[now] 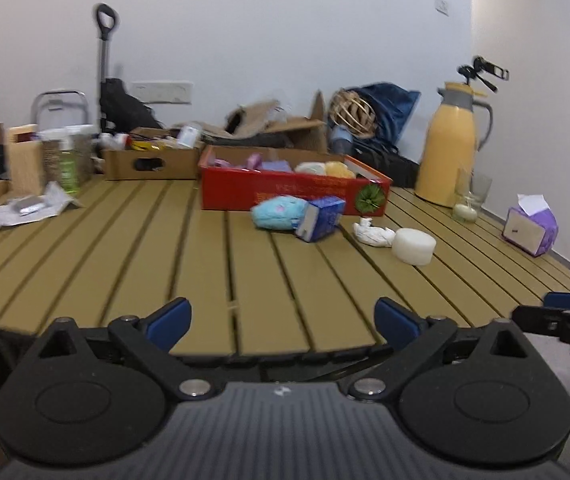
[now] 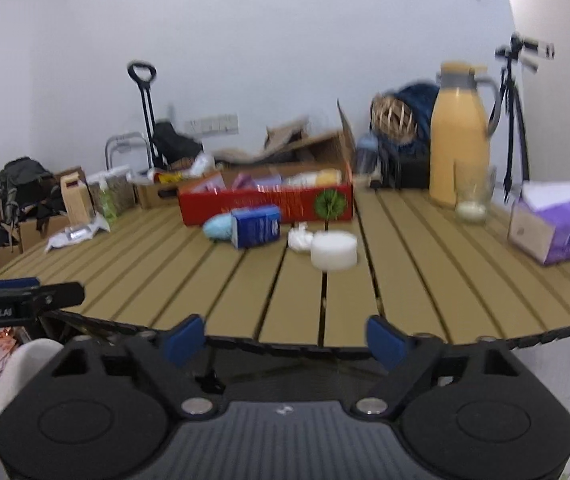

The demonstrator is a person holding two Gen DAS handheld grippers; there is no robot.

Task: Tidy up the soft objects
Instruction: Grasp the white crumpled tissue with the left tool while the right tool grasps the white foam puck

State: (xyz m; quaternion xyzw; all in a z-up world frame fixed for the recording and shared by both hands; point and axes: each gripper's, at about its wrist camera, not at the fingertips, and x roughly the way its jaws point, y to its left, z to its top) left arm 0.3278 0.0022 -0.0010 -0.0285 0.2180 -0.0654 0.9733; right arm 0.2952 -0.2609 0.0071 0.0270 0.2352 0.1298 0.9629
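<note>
A red box (image 1: 285, 194) (image 2: 265, 202) stands at the far middle of the slatted table and holds several soft items. In front of it lie a light blue plush (image 1: 277, 212) (image 2: 217, 227), a blue carton (image 1: 321, 218) (image 2: 256, 226), a crumpled white cloth (image 1: 373, 233) (image 2: 300, 237) and a white round sponge (image 1: 413, 245) (image 2: 333, 250). My left gripper (image 1: 283, 322) is open and empty over the table's near edge. My right gripper (image 2: 285, 340) is open and empty at the near edge, to the right of the left one.
A yellow thermos (image 1: 449, 148) (image 2: 459, 136), a glass (image 2: 473, 196) and a purple tissue box (image 1: 530, 230) (image 2: 549, 232) stand at the right. Cardboard boxes (image 1: 151, 162), jars (image 1: 65, 160) and a white wrapper (image 1: 29, 210) crowd the back left. A tripod (image 2: 515, 120) stands behind.
</note>
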